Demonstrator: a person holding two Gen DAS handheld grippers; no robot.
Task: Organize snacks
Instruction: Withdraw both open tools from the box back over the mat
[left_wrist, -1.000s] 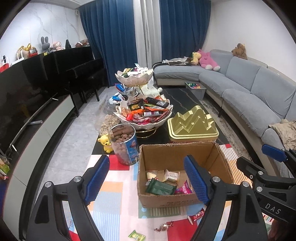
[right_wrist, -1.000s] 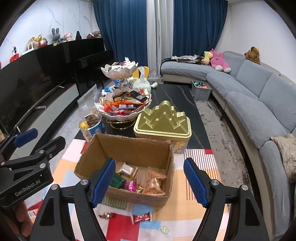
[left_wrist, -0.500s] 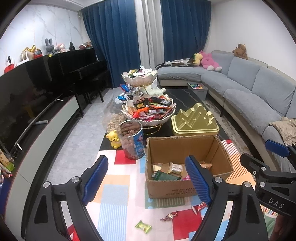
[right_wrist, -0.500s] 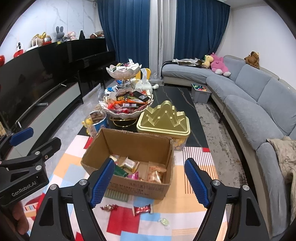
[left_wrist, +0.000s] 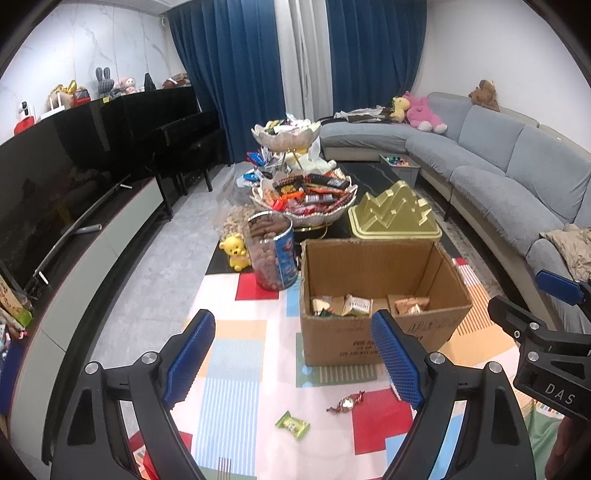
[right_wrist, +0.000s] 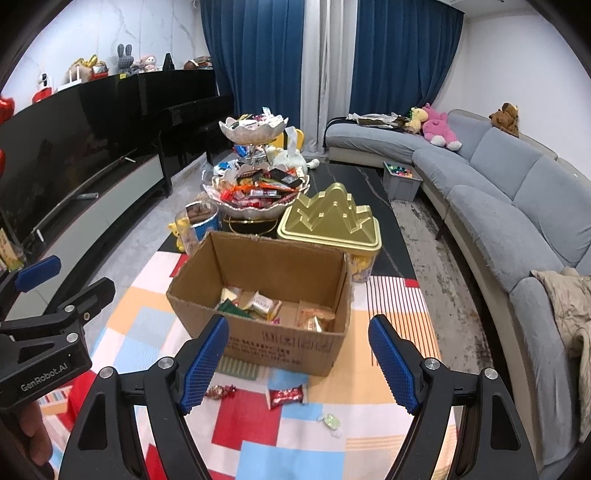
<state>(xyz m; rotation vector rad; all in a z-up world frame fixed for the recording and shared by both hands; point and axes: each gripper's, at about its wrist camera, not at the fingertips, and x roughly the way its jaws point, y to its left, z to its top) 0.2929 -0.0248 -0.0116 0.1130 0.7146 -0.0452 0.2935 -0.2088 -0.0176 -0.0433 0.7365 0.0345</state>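
Blue curtains, a grey sofa (right_wrist: 517, 177) and a dark desk (left_wrist: 369, 173) under a patchwork cloth (left_wrist: 236, 350) frame the work. Both tools hang released with nothing between their pads: the left gripper (left_wrist: 291, 360) and the right gripper (right_wrist: 297, 363) each stand with jaws wide and empty.

Just beyond both sets of jaws sits the cardboard box (left_wrist: 384, 295), open-topped, with several wrapped snacks already lying on its floor. Loose pieces lie on the cloth in front of it: between and below the left jaws a green candy (left_wrist: 292, 425) and a red-and-gold twist candy (left_wrist: 346, 402); between and below the right jaws a dark red packet (right_wrist: 286, 396), with a pale green candy (right_wrist: 330, 421) further toward the right jaw. Farther off, past the box, stand the tiered snack bowl (left_wrist: 303, 199), a gold tin (left_wrist: 395, 214) and a clear jar (left_wrist: 271, 254).

The likely trouble is the flatness of these wrappers. Jaws closing above one would miss it, or pinch the cloth and drag it, shifting the box. The two tools are close together, so reaching for neighbouring candies at once could make them collide.
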